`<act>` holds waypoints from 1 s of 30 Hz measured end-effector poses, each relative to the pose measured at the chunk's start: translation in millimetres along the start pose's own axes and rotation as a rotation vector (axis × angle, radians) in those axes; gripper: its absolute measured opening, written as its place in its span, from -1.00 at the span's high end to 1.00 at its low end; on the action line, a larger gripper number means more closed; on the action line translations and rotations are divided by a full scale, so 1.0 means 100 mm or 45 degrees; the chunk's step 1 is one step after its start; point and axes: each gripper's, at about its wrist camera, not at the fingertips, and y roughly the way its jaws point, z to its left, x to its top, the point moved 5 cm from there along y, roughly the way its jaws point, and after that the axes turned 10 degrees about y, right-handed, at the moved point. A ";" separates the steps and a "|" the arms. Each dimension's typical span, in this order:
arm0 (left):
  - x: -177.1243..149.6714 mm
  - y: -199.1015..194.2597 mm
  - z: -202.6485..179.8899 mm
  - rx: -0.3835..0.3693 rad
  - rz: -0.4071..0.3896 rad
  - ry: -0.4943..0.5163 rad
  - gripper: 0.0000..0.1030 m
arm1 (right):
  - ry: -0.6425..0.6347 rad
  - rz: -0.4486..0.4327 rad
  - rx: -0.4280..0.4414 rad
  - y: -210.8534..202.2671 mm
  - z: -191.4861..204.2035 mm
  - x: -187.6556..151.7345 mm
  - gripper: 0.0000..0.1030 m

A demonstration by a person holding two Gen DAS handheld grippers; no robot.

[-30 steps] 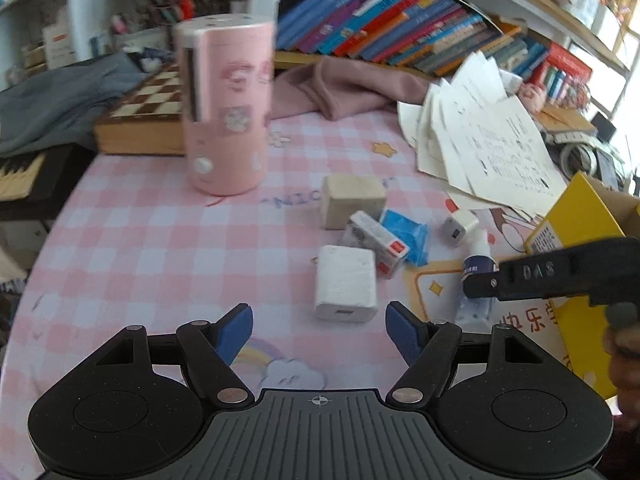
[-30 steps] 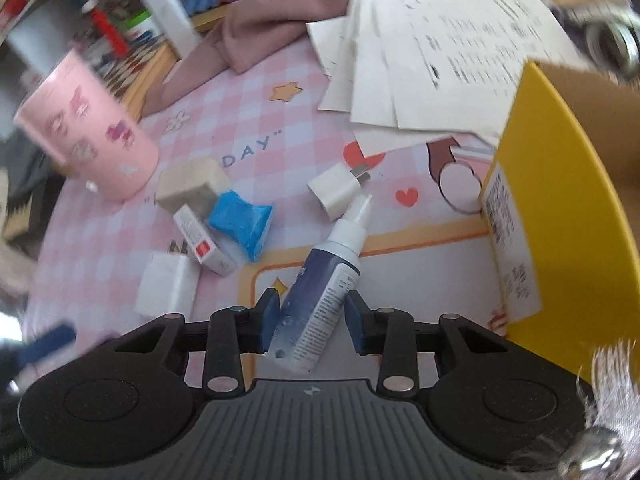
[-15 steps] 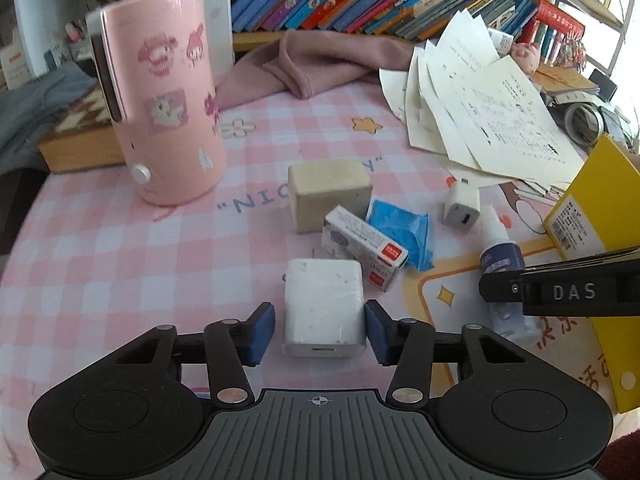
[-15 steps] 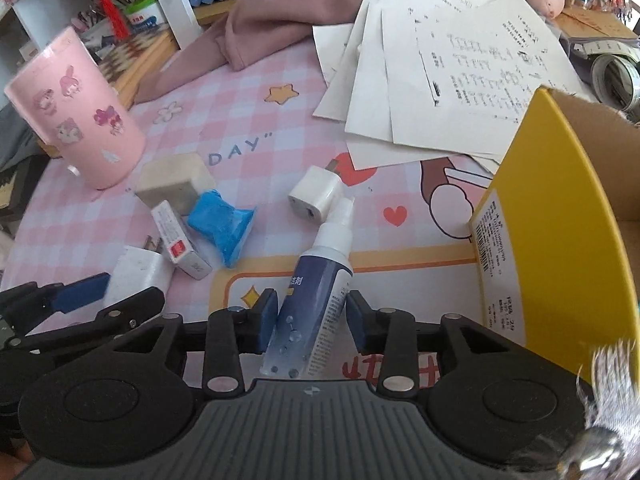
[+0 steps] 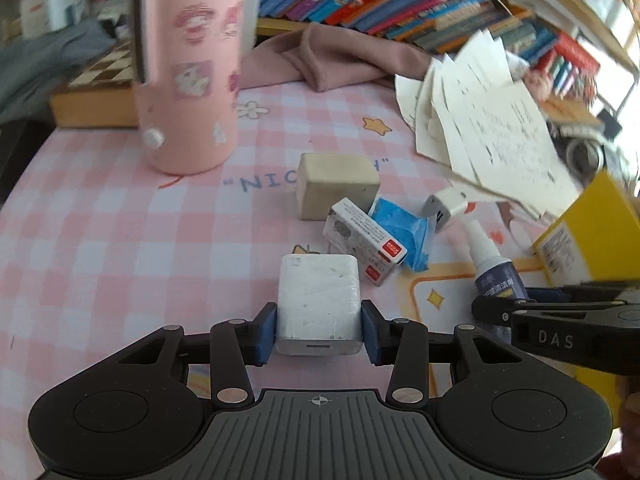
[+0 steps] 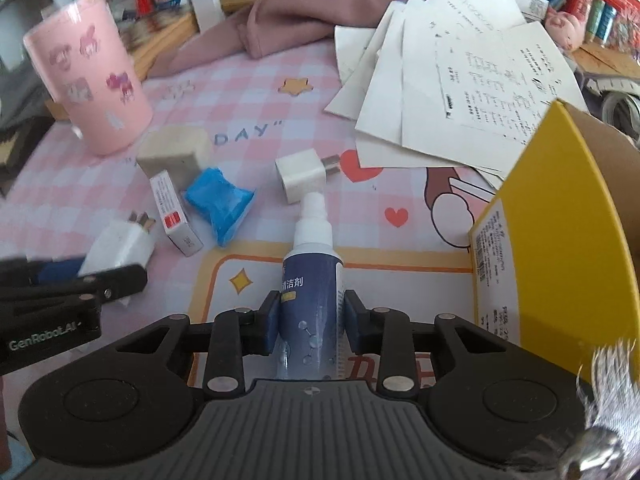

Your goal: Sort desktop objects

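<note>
My left gripper point(image 5: 319, 330) is shut on a white charger block point(image 5: 318, 296) lying on the pink checked tablecloth; it also shows in the right wrist view point(image 6: 120, 246). My right gripper point(image 6: 311, 318) is shut on a blue-and-white spray bottle point(image 6: 312, 272), nozzle pointing away; the bottle also shows in the left wrist view point(image 5: 494, 268). Loose on the cloth are a beige block point(image 5: 336, 190), a small white-and-red box point(image 5: 366, 242), a blue packet point(image 5: 404, 230) and a small white plug point(image 6: 302, 174).
A tall pink cup point(image 5: 186, 68) stands at the back left. A yellow cardboard box point(image 6: 560, 232) stands open at the right. Loose papers point(image 6: 460, 76), a pink cloth point(image 5: 332, 54), a chessboard point(image 5: 100, 88) and shelved books lie behind.
My left gripper moved forward and closed on the white charger block. My right gripper stays shut on the spray bottle, which has turned to point more straight ahead.
</note>
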 end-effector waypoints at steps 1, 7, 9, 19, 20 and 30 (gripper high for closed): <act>0.00 -0.05 0.01 -0.001 -0.010 -0.018 0.19 | 0.006 -0.014 0.006 -0.04 0.00 0.00 0.41; 0.04 -0.33 0.09 -0.039 -0.092 -0.119 0.19 | 0.026 -0.072 0.066 -0.26 0.01 0.01 0.41; 0.07 -0.44 0.10 -0.047 -0.125 -0.135 0.19 | 0.025 -0.090 0.076 -0.34 0.02 0.03 0.41; 0.15 -1.09 0.18 -0.182 -0.294 -0.305 0.19 | -0.053 -0.271 0.131 -0.97 0.13 0.06 0.41; 0.14 -1.14 0.17 -0.178 -0.309 -0.292 0.19 | -0.058 -0.276 0.132 -0.99 0.15 0.04 0.41; -0.20 -1.41 0.21 -0.186 -0.315 -0.299 0.19 | -0.112 -0.287 0.159 -1.17 0.39 -0.28 0.41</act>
